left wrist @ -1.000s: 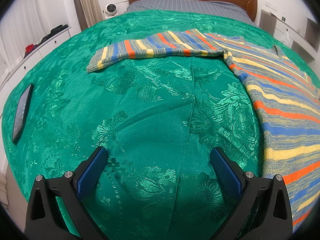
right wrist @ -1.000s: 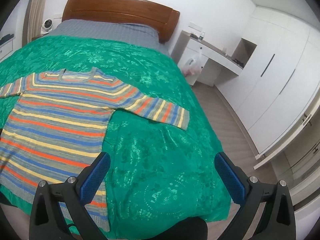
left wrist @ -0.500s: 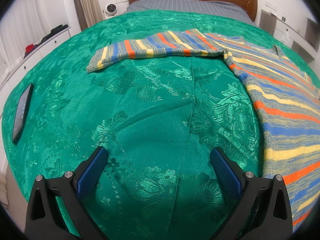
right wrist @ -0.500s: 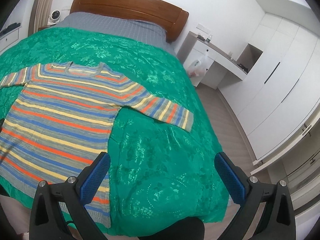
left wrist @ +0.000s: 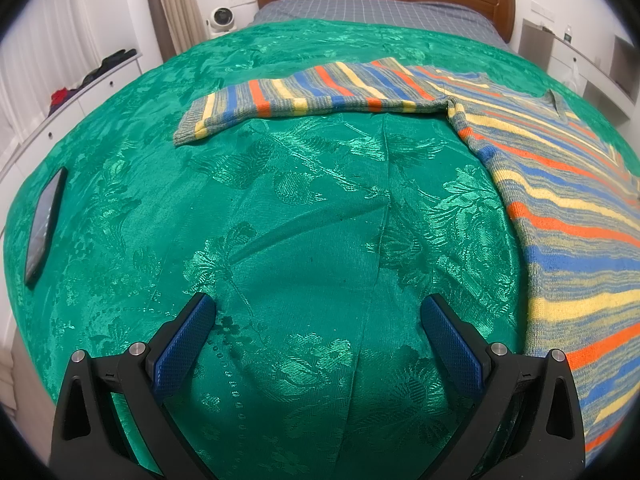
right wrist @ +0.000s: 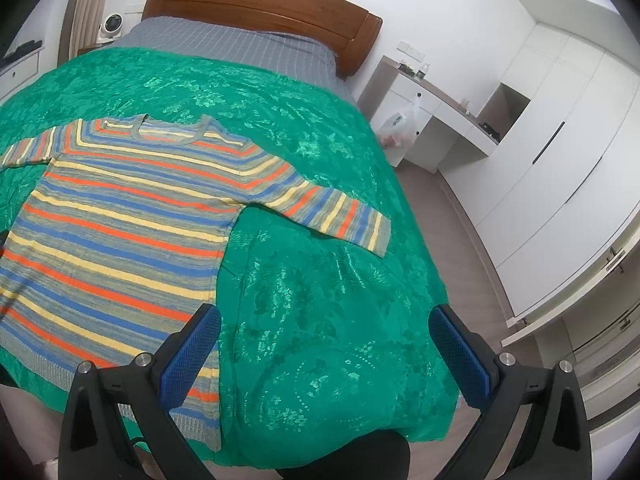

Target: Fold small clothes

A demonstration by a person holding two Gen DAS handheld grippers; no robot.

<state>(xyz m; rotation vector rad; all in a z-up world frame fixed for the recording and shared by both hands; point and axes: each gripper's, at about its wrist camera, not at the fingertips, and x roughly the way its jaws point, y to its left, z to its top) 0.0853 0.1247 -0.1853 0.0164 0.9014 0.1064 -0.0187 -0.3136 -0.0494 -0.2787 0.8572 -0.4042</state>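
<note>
A striped sweater (right wrist: 120,216) in grey, blue, orange and yellow lies flat, face up, on the green bedspread (right wrist: 320,300), both sleeves spread out. In the left wrist view its body (left wrist: 572,216) is at the right and its left sleeve (left wrist: 304,96) stretches across the far middle. My left gripper (left wrist: 318,312) is open and empty above bare bedspread (left wrist: 300,240), left of the sweater. My right gripper (right wrist: 324,328) is open and empty, held high above the bed's right front corner, its left finger (right wrist: 192,352) over the sweater's hem.
A dark phone (left wrist: 44,220) lies on the bedspread's left edge. A wooden headboard (right wrist: 260,12) is at the far end. A white desk (right wrist: 440,120) and wardrobes (right wrist: 560,140) stand right of the bed, with wooden floor (right wrist: 460,240) between. White drawers (left wrist: 80,96) are on the left.
My right gripper has risen and tilted, so the sweater and bed now show lower and farther left in its view. The left gripper has not moved.
</note>
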